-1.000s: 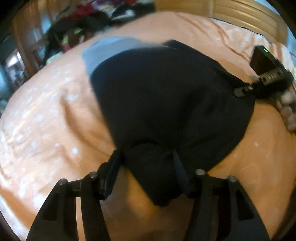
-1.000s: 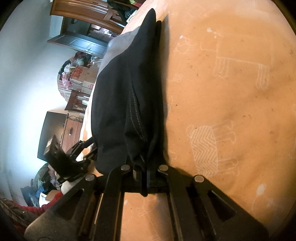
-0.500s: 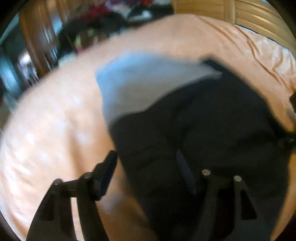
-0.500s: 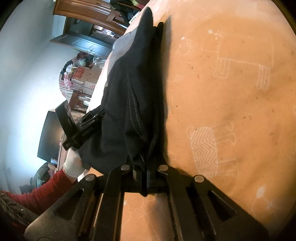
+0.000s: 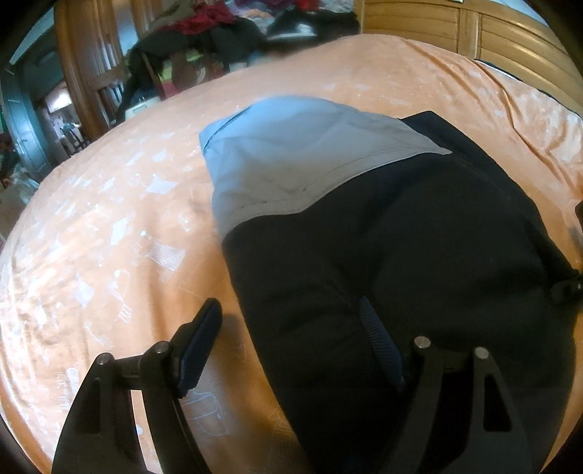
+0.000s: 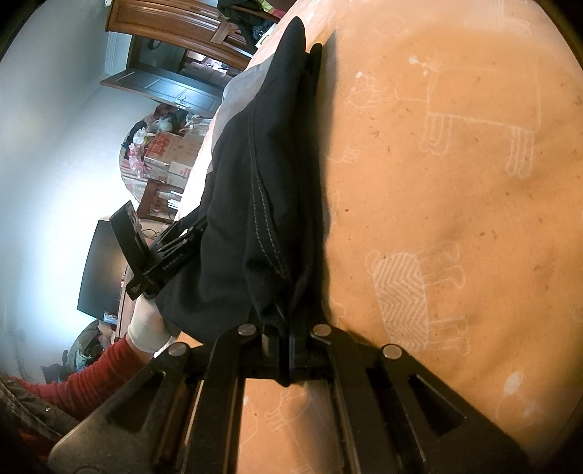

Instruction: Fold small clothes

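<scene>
Orange bedsheet (image 5: pixel 109 226) fills my left wrist view; the black-and-grey garment (image 5: pixel 400 237) lies on it, more grey panel exposed than a second ago. Left gripper (image 5: pixel 288 328) is spread wide, one finger over the black cloth. Right wrist view: right gripper (image 6: pixel 282 337) pinches the garment's edge, unchanged.

In the left wrist view, the right gripper (image 5: pixel 568 288) is cut off at the right frame edge; only a small black part shows. The garment (image 5: pixel 400 255) covers the bed (image 5: pixel 109 237) beneath it. The clothing pile (image 5: pixel 218 29) at the top is blurred. In the right wrist view, the garment hides the left gripper's fingers (image 6: pixel 189 233), and the sleeve (image 6: pixel 83 383) runs off frame.
</scene>
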The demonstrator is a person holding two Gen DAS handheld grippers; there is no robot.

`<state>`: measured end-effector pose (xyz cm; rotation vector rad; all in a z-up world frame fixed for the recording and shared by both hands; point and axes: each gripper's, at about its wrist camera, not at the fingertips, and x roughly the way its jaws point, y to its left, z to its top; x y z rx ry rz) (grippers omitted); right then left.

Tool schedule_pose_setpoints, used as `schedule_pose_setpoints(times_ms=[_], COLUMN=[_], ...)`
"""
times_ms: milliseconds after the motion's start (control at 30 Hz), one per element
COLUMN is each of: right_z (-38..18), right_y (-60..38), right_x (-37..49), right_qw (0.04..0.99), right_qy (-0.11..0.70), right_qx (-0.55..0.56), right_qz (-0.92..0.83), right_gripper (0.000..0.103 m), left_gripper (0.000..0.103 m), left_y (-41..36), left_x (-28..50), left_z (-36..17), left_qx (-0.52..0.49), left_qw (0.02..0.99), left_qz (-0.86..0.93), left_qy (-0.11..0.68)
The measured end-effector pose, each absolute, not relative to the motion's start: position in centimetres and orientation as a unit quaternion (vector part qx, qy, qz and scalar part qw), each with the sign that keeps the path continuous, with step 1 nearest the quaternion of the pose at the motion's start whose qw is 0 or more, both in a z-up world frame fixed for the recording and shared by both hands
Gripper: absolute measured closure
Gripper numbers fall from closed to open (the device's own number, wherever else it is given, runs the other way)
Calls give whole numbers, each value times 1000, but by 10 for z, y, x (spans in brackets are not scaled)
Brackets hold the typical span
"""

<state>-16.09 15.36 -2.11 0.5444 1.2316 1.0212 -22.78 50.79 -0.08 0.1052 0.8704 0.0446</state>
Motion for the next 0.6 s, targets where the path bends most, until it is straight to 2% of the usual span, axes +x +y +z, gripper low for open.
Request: schedule_pose_setpoints(times_ms=[167,200,300,367,433,500,533,600], right_z=[-21,-21,-21,-22,-22,-22,-22,-22], right_y=[154,153,153,152,152,152,152,152], right_x=[-161,-159,-157,-156,-156,-156,-156,-156], right_qw=[664,664,664,664,665,665,664,664], right_qy=[545,545,543,542,542,542,541,541], right_qx=[241,242,244,244,244,244,245,245], right_qz=[452,452,453,453,453,453,454,454], right_gripper=[103,103,103,103,103,103,103,103], left_gripper=[25,35,49,49,49,49,43,40], left_y=[504,503,501,508,513,513,513,506], left_x=[-230,-231,-226,-207,-182,-154,-144,-142], left_z=[5,12,52,71,69,39,16,6], left_qx=[52,55,67,54,49,73,83,107], left_qw=[906,906,923,931,926,899,881,877], left_qz=[20,10,7,10,15,34,32,44], left_qy=[420,419,379,361,374,431,465,467])
